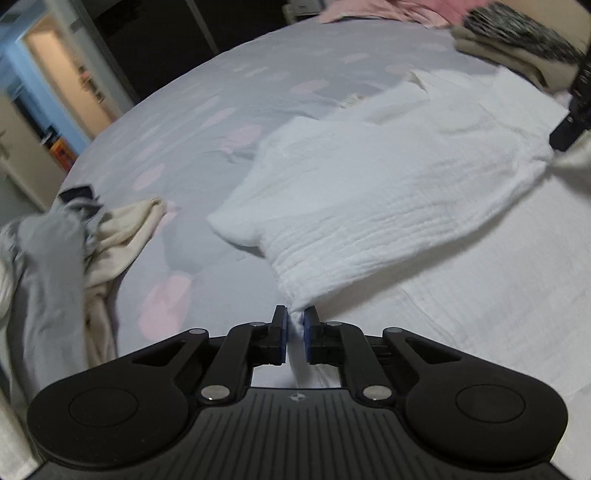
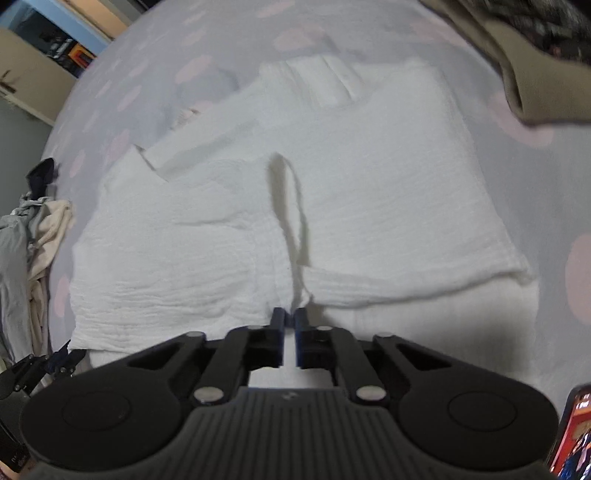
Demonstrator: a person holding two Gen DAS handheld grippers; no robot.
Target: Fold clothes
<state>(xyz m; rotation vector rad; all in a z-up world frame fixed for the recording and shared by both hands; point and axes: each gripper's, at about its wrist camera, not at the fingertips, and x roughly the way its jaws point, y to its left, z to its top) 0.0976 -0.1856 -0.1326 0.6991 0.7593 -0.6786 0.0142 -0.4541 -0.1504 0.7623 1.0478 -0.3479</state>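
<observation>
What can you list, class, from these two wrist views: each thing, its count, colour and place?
white garment: one, white, crinkled, spread mid-bed, both near corners pinched.
bedsheet: one, pale lilac with pink spots, under everything.
unfolded pile: one, grey and cream, bed's left edge.
folded stack: one, beige under black-white speckled, far right.
pink cloth: one, far edge.
doorway: one, lit, far left.
left hand-held gripper: one, black, blue pads, shut on garment.
right hand-held gripper: one, black, shut on garment.

Pale bedsheet with pink spots, open doorway, phone
</observation>
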